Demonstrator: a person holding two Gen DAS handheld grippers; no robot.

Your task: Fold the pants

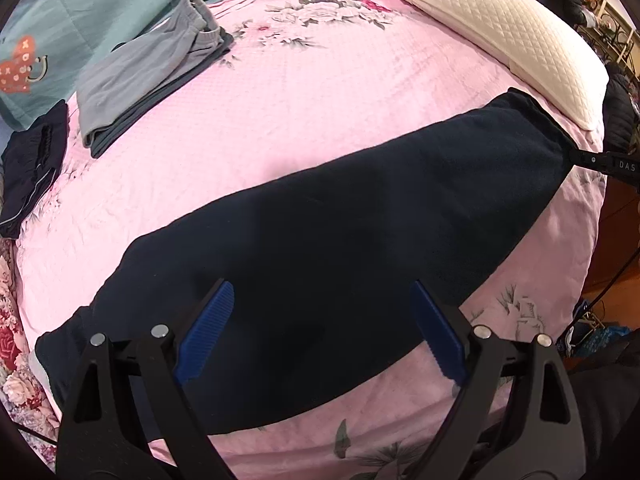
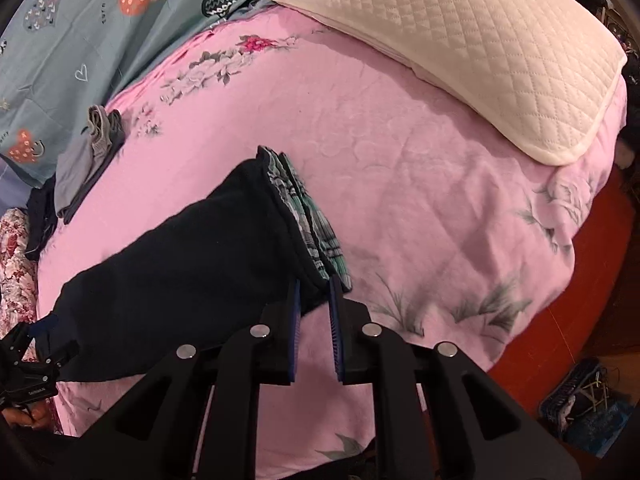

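Observation:
Dark navy pants (image 1: pixel 340 232) lie folded lengthwise across the pink floral bedspread (image 1: pixel 300 112). My left gripper (image 1: pixel 324 300) is open, its blue pads above the pants near their lower end. In the right wrist view the pants (image 2: pixel 192 264) show a plaid-lined waistband (image 2: pixel 316 220). My right gripper (image 2: pixel 314 296) is nearly closed on the waistband's near corner, the cloth between its blue pads. The right gripper also shows at the pants' far end in the left wrist view (image 1: pixel 600 162).
A folded grey garment (image 1: pixel 144 76) and a dark folded garment (image 1: pixel 32 168) lie at the bed's far left. A white quilted pillow (image 2: pixel 480 48) lies at the far right. A teal heart-print quilt (image 1: pixel 80 20) lies behind. The floor (image 2: pixel 580 300) is to the right.

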